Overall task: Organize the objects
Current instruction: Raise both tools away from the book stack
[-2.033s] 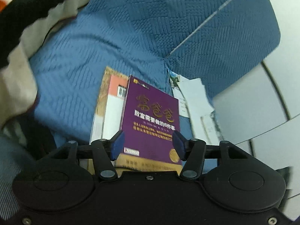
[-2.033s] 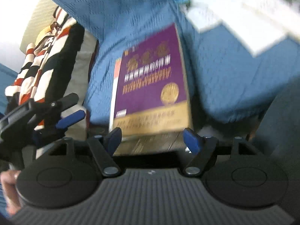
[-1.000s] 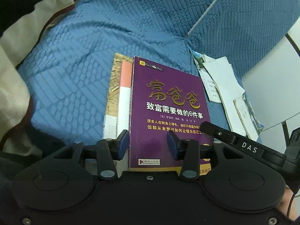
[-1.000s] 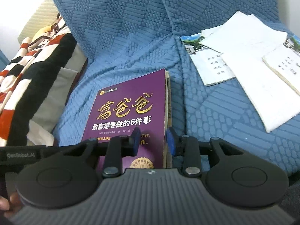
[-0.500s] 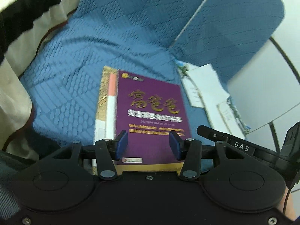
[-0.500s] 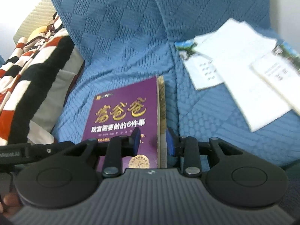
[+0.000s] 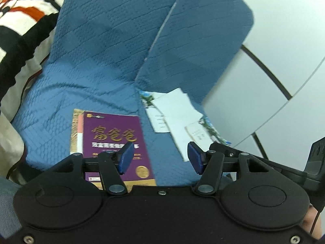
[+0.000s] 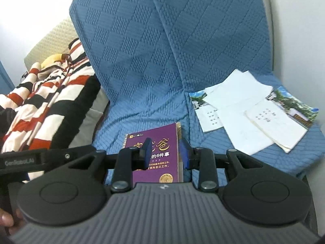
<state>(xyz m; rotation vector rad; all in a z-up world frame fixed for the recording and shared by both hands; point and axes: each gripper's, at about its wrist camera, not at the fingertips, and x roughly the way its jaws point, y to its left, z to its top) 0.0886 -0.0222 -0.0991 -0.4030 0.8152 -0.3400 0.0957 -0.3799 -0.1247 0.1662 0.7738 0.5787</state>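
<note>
A purple book (image 7: 113, 140) with gold lettering lies flat on the blue sofa seat, stacked on a second book (image 7: 76, 130) whose pale edge sticks out at its left. My left gripper (image 7: 160, 157) hovers above the purple book's right edge. Its jaws are opening and only sofa cover shows between them. In the right wrist view the purple book (image 8: 156, 158) lies below my right gripper (image 8: 165, 152), which is open with a narrow gap and grips nothing. The left gripper's black body (image 8: 40, 158) reaches in from the left there.
Loose white papers and leaflets (image 8: 239, 109) are spread over the seat to the right of the books, also papers (image 7: 172, 111). A red, black and white striped blanket (image 8: 46, 101) is heaped at the left. The blue quilted cover (image 8: 142, 61) runs up the backrest. White wall panels (image 7: 264, 81) stand at the right.
Both grippers have risen and pulled back from the purple book, which now looks smaller and stays flat on the seat. The left jaws have widened; the right jaws keep their narrow gap.
</note>
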